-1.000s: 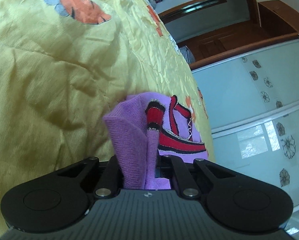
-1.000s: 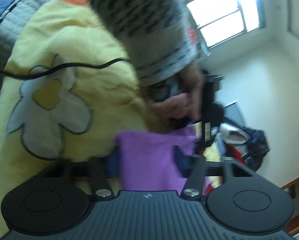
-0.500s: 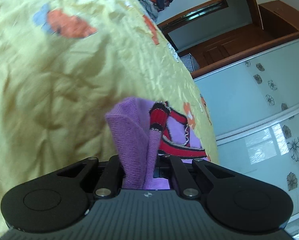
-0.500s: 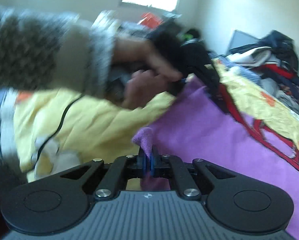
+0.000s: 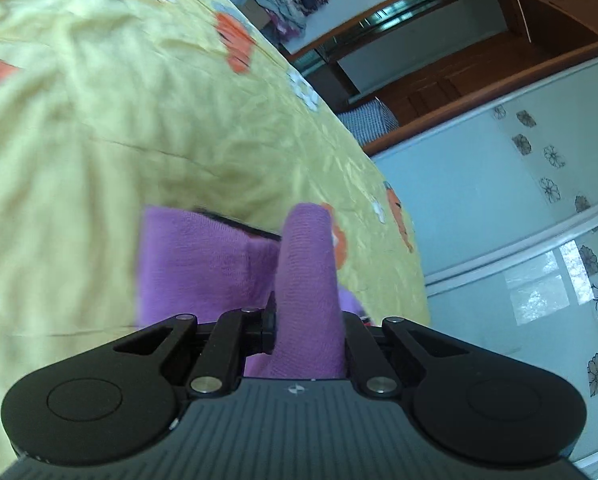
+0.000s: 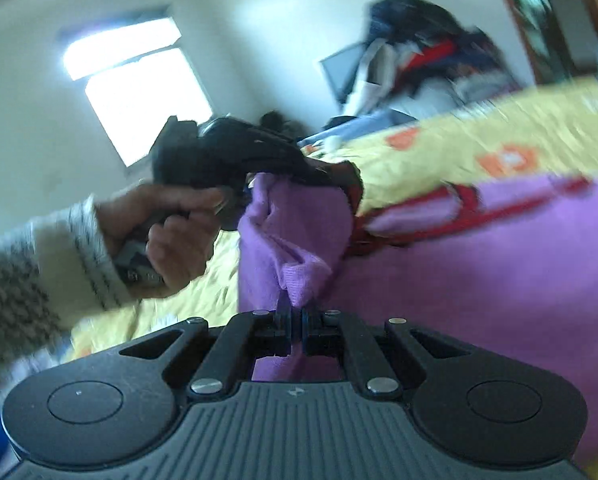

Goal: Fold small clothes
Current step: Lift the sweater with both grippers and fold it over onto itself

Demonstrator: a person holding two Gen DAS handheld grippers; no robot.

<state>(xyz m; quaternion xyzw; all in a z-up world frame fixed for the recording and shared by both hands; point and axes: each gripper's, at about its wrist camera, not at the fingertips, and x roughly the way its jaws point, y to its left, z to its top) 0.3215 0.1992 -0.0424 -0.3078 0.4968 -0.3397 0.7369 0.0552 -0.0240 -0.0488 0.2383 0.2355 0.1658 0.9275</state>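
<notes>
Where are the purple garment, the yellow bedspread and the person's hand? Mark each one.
purple garment (image 6: 499,280): right wrist view, on its flat body.
yellow bedspread (image 5: 119,120): left wrist view, on bare wrinkled cloth.
hand (image 6: 175,236): right wrist view, on the curled fingers.

We are working in a home bedroom: a bed (image 5: 99,128) under a yellow flowered quilt is filling the view, clothes (image 6: 427,48) are piling up beyond it, and a wardrobe (image 5: 499,184) with flowered sliding doors, a wooden door (image 5: 439,84) and a window (image 6: 139,92) are showing around it.
</notes>
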